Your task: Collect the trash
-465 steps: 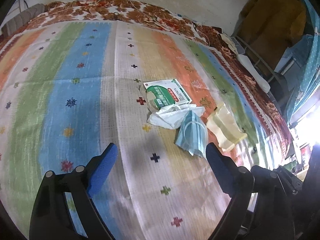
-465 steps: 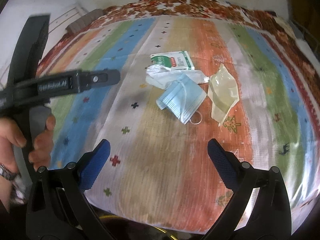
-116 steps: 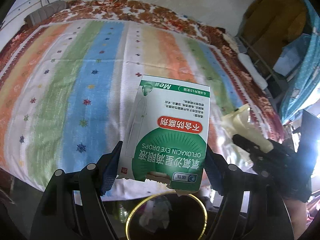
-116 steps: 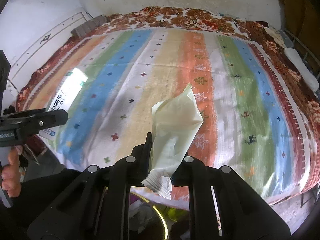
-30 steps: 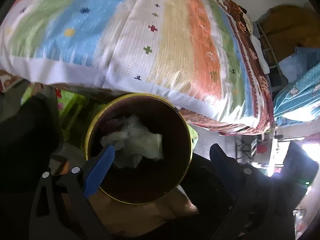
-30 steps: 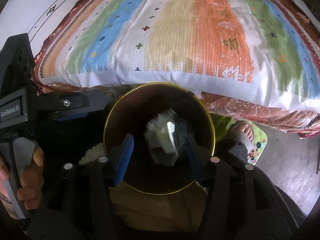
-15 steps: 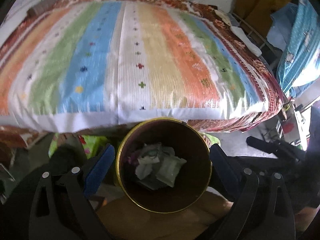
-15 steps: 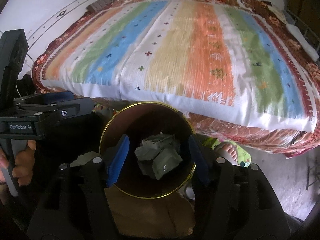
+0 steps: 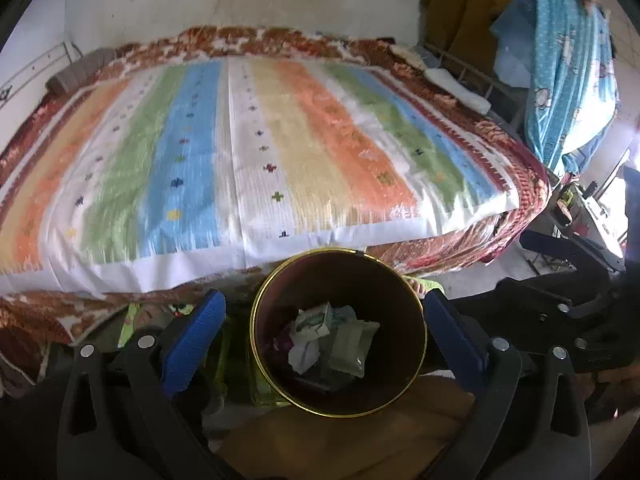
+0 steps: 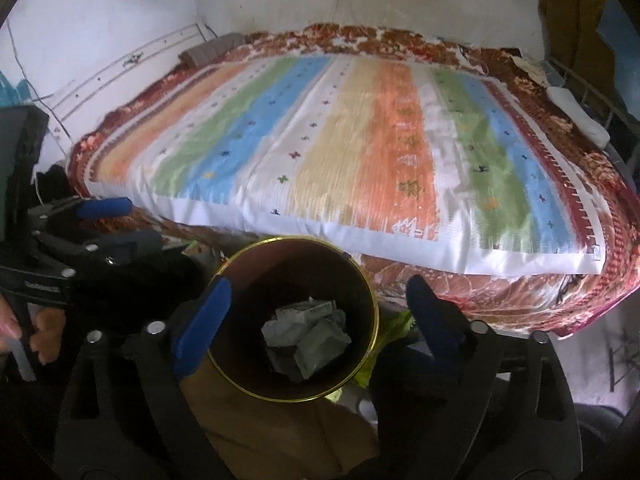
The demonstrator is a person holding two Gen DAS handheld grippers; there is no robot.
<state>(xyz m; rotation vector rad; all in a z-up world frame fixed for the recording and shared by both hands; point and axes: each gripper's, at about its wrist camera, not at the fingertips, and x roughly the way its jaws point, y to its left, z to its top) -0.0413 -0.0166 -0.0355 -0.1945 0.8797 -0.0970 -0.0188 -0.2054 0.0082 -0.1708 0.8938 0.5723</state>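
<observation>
- Both grippers hang over the bin with nothing between their blue pads: the left gripper [image 9: 320,330] stands wide apart, and the right gripper [image 10: 316,318] has just been opening and now gapes empty too.
- All the trash in view lies at the bottom of the bin [image 9: 416,300], a dark round pail with a gold rim, standing on the floor just below the near edge of the bed [image 9: 280,140].
- Inside it, a green-and-white carton [image 9: 314,320] rests against a pale plastic packet [image 9: 354,344], with crumpled white paper [image 9: 302,356] under them.
- Nothing loose shows on the striped blanket from edge to edge, so the collecting looks finished, or very nearly so.
- Handling, as a judgement: each piece is light and will not weigh on the pads at all.
- Thin card makes the carton half-stiff; it would crush under a hard squeeze, so a hold across its flat faces near one end suits it.
- Slick film makes the packet floppy and likely to slip; pinching a sealed edge or a corner gives the surest hold.
- Soft paper bunches easily and can be taken anywhere on its bulk.
- Light scraps may cling to a pad or drift past the rim, so any release belongs low and over the middle of the bin.
- A hand [image 10: 44,334] shows at the left edge of the right wrist view, gripping the other tool's handle.
</observation>
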